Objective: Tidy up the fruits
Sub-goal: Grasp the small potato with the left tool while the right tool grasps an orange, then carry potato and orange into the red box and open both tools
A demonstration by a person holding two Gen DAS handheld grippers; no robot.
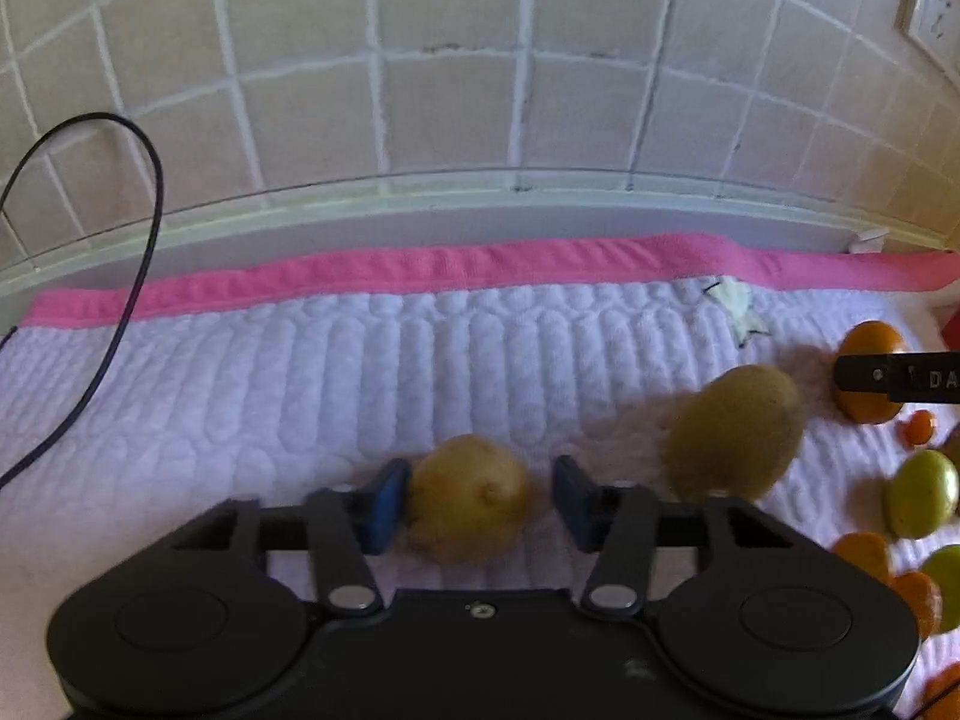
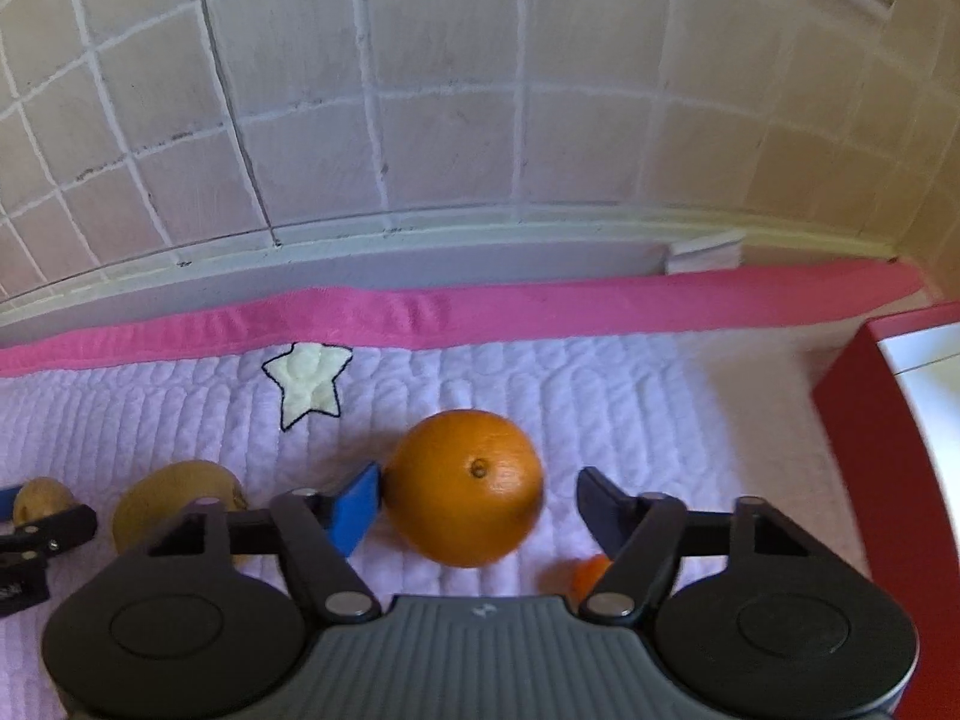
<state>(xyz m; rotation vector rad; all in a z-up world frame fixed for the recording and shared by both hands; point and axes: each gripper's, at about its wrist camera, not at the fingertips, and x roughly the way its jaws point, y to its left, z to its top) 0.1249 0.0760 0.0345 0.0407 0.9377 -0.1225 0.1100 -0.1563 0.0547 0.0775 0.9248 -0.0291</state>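
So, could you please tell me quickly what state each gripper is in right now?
Left gripper: open around the small brown kiwi, only one pad touching.
Right gripper: open around the round orange, one pad touching.

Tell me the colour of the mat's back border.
Pink: the border edges the pale lilac quilted mat, clearest in the right wrist view.

Dim, soft indoor light, brighter toward three o'clock in both views. Slightly blurred throughout; kiwi (image 1: 735, 429) smeared by motion. Strong fisheye bending of wall tiles (image 2: 444, 90), dark vignette at corners. Faint shadow beneath orange (image 2: 465, 486).
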